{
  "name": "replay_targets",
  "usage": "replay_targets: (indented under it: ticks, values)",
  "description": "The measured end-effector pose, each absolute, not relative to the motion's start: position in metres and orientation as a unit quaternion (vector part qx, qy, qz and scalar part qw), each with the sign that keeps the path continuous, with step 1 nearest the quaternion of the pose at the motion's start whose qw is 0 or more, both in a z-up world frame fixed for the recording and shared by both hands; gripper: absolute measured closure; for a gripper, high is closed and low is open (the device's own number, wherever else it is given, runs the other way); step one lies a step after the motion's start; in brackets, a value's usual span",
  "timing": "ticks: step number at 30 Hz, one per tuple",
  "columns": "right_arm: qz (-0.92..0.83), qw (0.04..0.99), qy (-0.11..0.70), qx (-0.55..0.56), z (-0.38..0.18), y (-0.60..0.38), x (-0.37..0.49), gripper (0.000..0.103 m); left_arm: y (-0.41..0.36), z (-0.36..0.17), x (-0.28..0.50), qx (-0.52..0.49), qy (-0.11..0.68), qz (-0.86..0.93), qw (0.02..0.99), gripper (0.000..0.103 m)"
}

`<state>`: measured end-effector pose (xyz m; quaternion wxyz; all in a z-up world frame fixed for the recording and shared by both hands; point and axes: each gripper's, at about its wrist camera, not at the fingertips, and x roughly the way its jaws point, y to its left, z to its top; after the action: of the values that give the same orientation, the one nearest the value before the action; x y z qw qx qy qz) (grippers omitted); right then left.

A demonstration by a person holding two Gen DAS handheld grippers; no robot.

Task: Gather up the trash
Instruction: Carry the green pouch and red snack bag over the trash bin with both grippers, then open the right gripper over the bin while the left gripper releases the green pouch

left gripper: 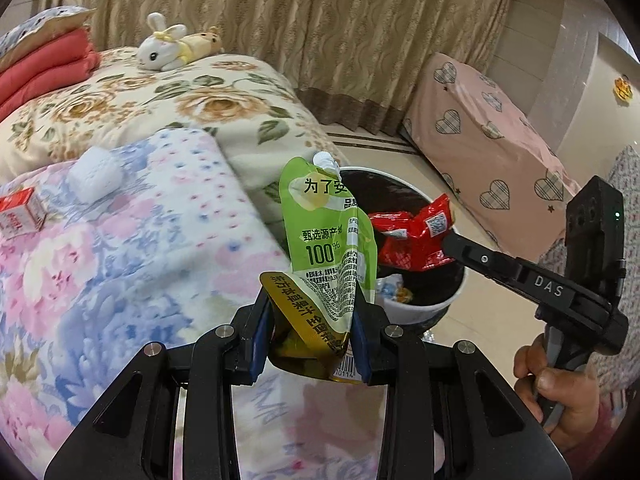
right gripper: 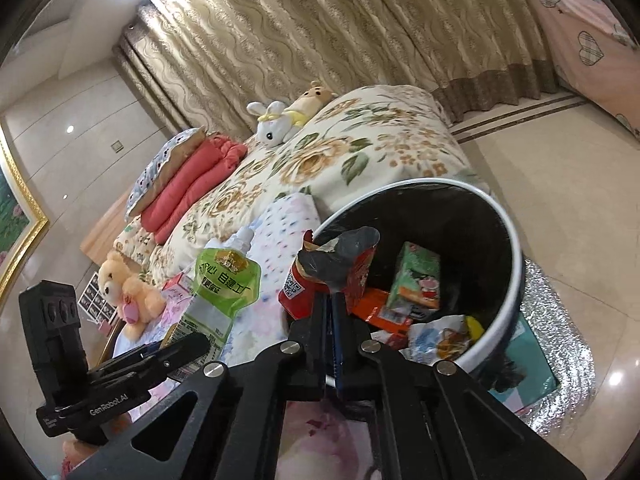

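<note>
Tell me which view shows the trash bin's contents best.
The right wrist view: it looks into the trash bin, showing a green carton and wrappers. The left wrist view shows only part of the rim, with the green pouch blocking the inside.

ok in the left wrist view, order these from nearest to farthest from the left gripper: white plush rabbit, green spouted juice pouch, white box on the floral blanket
1. The green spouted juice pouch, pinched between the left gripper's fingers.
2. The small white box, on the pastel floral blanket to the upper left.
3. The white plush rabbit, far back on the rose-patterned bedspread by the curtain.
</note>
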<state>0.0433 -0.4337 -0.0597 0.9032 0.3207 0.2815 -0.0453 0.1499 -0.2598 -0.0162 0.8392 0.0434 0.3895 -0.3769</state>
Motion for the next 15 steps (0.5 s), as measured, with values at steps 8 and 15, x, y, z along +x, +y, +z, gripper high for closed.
replay_targets:
  ticks: [8, 15]
  values:
    - [-0.06, 0.899, 0.281, 0.332, -0.064, -0.452, 0.037, 0.101, -0.286, -0.017, 0.148, 0.053, 0.399, -0.392, 0.827, 0.071]
    - [-0.064, 0.895, 0.284, 0.34, -0.068, -0.46, 0.038, 0.101, -0.305, -0.018, 0.15, 0.059, 0.406, -0.398, 0.82, 0.071]
